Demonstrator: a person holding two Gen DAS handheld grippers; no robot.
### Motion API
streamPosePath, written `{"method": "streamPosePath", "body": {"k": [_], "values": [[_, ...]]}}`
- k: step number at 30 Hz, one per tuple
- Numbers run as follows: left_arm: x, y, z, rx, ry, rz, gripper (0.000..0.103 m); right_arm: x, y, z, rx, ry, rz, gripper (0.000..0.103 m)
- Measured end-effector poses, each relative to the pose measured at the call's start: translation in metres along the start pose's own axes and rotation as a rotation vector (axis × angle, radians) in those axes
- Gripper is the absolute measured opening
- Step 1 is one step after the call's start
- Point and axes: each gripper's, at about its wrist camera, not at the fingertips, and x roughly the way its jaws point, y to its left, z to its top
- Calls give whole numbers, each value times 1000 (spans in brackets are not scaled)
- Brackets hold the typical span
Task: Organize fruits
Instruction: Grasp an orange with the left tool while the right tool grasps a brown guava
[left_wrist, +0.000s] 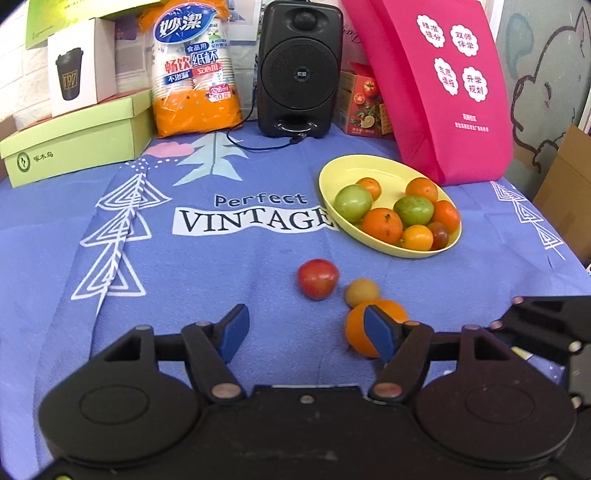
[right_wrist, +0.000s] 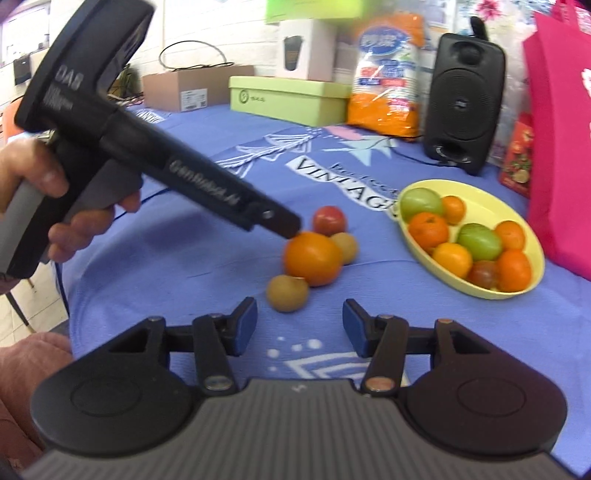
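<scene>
A yellow oval bowl holds several orange, green and dark red fruits. Loose on the blue cloth lie a red fruit, a large orange and a small brown fruit. A second brown fruit shows only in the right wrist view. My left gripper is open and empty, its right finger in front of the orange. My right gripper is open and empty, just short of the second brown fruit.
At the back stand a green box, a white cup box, an orange pack of paper cups, a black speaker with a cable, a red carton and a pink bag. The table edge runs at right.
</scene>
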Motion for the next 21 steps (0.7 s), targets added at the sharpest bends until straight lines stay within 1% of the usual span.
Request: {"method": "streamPosePath", "body": {"k": [7, 13, 14, 15, 16, 18, 21], "values": [[-3, -13, 0, 15, 4, -56, 71, 13, -1, 1, 18, -5, 5, 54], [12, -24, -2, 19, 45, -102, 71, 21, -3, 2, 33, -17, 27, 56], [16, -25, -2, 18, 55, -113, 69, 22, -3, 2, 34, -19, 29, 56], [18, -26, -3, 12, 62, -120, 63, 22, -2, 2, 35, -21, 31, 56], [21, -26, -3, 7, 64, -121, 52, 22, -2, 2, 37, -21, 32, 56], [24, -25, -3, 3, 74, -115, 42, 22, -4, 1, 42, -25, 36, 56], [23, -20, -4, -18, 71, -132, 42, 22, -5, 1, 45, -28, 41, 56]]}}
